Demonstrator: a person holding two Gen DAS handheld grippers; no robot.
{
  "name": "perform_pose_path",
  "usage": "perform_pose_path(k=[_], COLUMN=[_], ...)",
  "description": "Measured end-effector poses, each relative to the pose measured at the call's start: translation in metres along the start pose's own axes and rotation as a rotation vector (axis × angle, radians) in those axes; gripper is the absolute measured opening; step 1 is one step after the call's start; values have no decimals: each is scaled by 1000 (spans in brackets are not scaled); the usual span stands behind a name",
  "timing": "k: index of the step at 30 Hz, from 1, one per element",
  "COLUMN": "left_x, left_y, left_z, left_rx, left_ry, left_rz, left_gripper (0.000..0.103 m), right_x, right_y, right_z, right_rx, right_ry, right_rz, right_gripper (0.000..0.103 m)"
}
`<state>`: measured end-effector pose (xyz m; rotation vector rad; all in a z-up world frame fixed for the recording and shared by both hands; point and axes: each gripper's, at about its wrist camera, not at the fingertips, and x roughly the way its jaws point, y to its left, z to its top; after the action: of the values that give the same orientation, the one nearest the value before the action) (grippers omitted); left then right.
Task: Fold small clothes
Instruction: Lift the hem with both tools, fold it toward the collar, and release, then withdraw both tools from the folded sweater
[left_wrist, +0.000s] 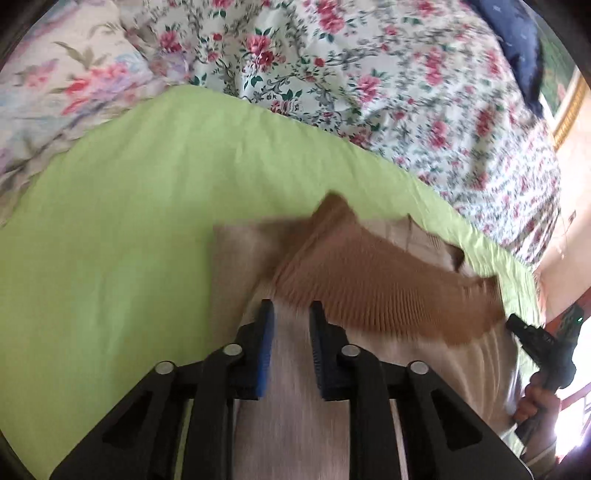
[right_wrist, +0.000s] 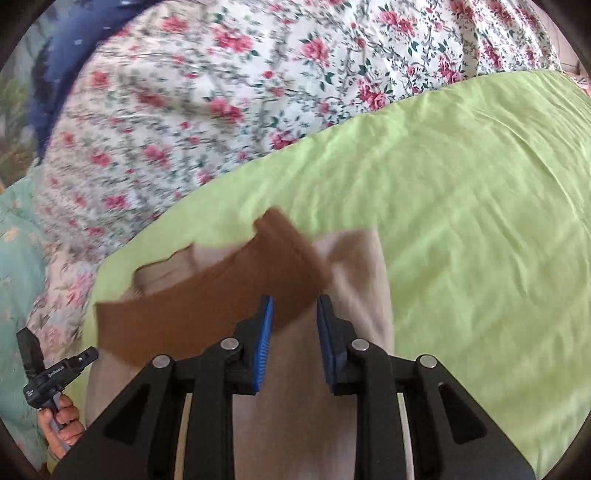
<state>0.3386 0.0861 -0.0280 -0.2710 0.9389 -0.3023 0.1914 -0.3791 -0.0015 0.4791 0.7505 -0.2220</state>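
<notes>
A beige garment (left_wrist: 243, 251) (right_wrist: 354, 266) lies on a lime-green sheet (left_wrist: 129, 221) (right_wrist: 461, 221). A brown ribbed band (left_wrist: 369, 288) (right_wrist: 192, 306) lies slanted across it, blurred. My left gripper (left_wrist: 291, 306) hovers over the beige cloth at the band's near edge. Its blue pads stand apart, with nothing pinched between them. My right gripper (right_wrist: 294, 301) is over the same garment, also open, and the band passes under its left finger. Each view shows the other gripper's handle in a hand (left_wrist: 535, 402) (right_wrist: 62, 421) at the garment's side.
A floral bed cover (left_wrist: 369, 74) (right_wrist: 221, 92) is bunched beyond the green sheet. A dark blue item (left_wrist: 517, 44) (right_wrist: 66, 48) rests on its far side. A pale floral pillow (left_wrist: 55, 74) is at the far left. Teal cloth (right_wrist: 18, 258) lies at the right wrist view's left edge.
</notes>
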Motion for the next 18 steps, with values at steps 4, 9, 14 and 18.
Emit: perform_pose_path(k=[4,9,14,18], left_x=[-48,-91,-109,-104], left_y=[-6,-21,-34,-40], left_z=[-52,-108,-156,-181], left_rx=[-15,-55,-71,-90], left_ry=[-15,-6,23,71], left_rz=[-48,-99,-106,-134], left_gripper=[36,47,67,68], right_x=[-34,-69,-90,-102], right_y=[9,21,33,41], right_z=[-37,-90,-128,-149], right_rx=[1,-7,-8,-11], right_ry=[6,46,72,93], right_rz=[57,110,147,165], right_gripper=[32,35,41,42])
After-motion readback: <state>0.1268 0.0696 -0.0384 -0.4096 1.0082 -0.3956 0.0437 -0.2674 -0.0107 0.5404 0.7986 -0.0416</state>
